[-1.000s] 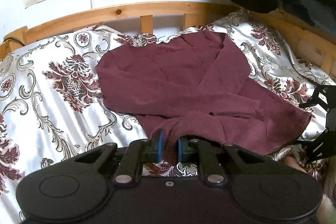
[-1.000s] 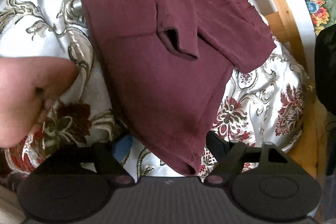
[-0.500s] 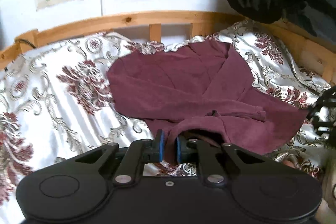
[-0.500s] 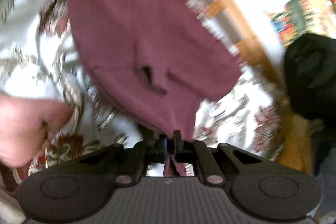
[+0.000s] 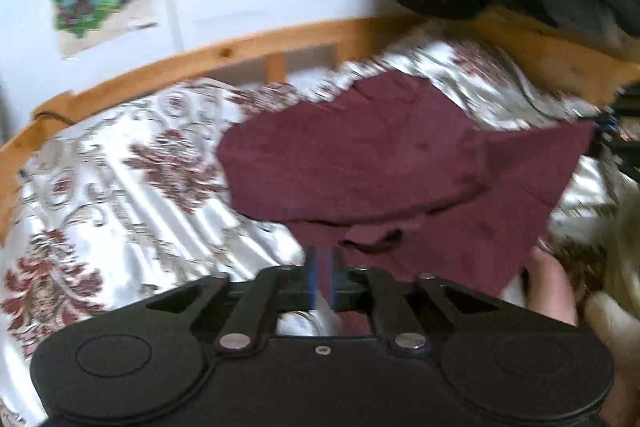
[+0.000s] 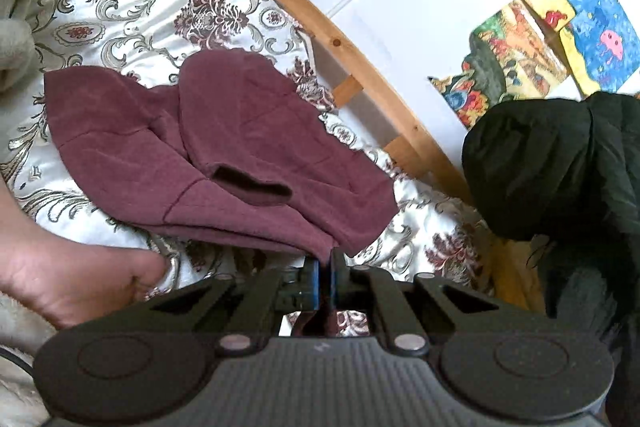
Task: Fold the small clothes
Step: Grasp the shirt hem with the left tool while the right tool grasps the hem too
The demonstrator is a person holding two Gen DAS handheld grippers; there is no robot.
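Pinching a corner of the maroon garment (image 6: 248,163) between closed blue-padded fingers, the right gripper (image 6: 325,277) holds the fabric's near edge just above the bedding, with a strip of cloth hanging down behind the pads. The left gripper (image 5: 323,267) is likewise closed on the same garment (image 5: 360,163), its jaws drawn together over a hem at the cloth's near side, though that view is blurred. The garment lies partly folded on the patterned satin bedspread (image 6: 168,11), one layer doubled over another and a dark sleeve opening (image 6: 252,185) facing the right camera. In the left view one corner of the cloth stretches out to the right, raised off the bed. A bare foot (image 6: 76,283) rests on the bedspread just beside the garment's near edge. Beyond the bedding runs a wooden bed rail (image 6: 360,67), with colourful posters (image 6: 520,47) on the white wall and a dark green bundle (image 6: 560,167) heaped at the bed's corner.
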